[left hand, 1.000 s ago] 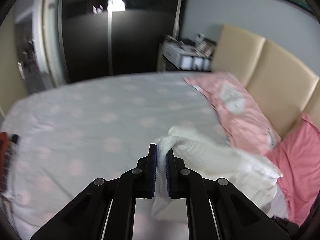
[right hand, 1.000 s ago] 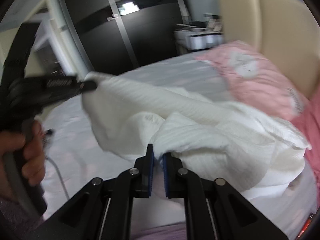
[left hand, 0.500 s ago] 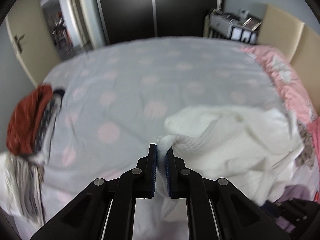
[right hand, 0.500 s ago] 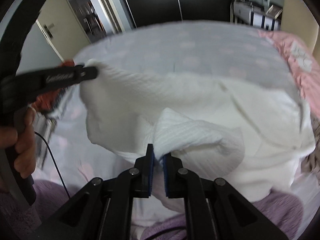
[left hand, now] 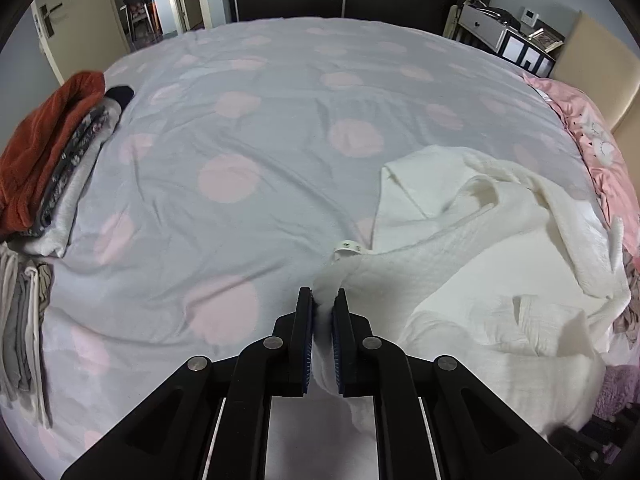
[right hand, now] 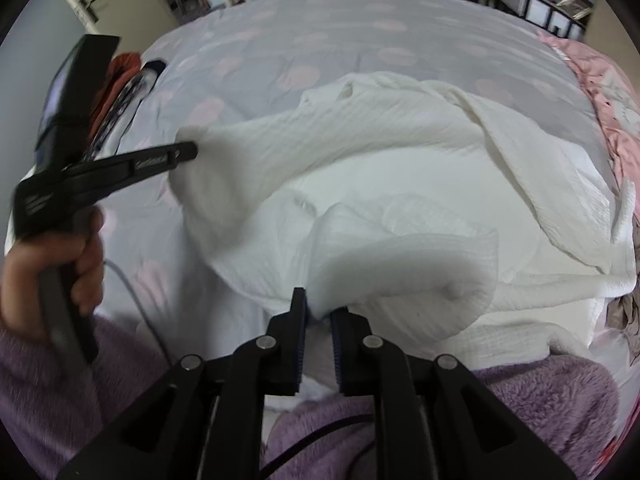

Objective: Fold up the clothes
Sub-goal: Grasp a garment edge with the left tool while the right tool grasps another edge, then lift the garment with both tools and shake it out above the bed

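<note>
A white crinkled garment lies rumpled on the right side of the dotted grey bed cover. My left gripper is shut on a bunched edge of it, beside a small label, low over the bed. In the right wrist view the left gripper pinches that same edge at the left of the white garment. My right gripper points down at the near side; its jaws are opening, and a fold of the cloth sits loose between them, clear of the right pad.
A stack of folded clothes with a rust-red piece on top sits at the bed's left edge, and a second grey-white pile lies nearer. Pink pillows and a tan headboard bound the right. A purple fleece sleeve is close below.
Both grippers came down toward the bed and tilted downward, and the lifted garment settled onto the cover. The right jaws have parted slightly; the left stays clamped.
</note>
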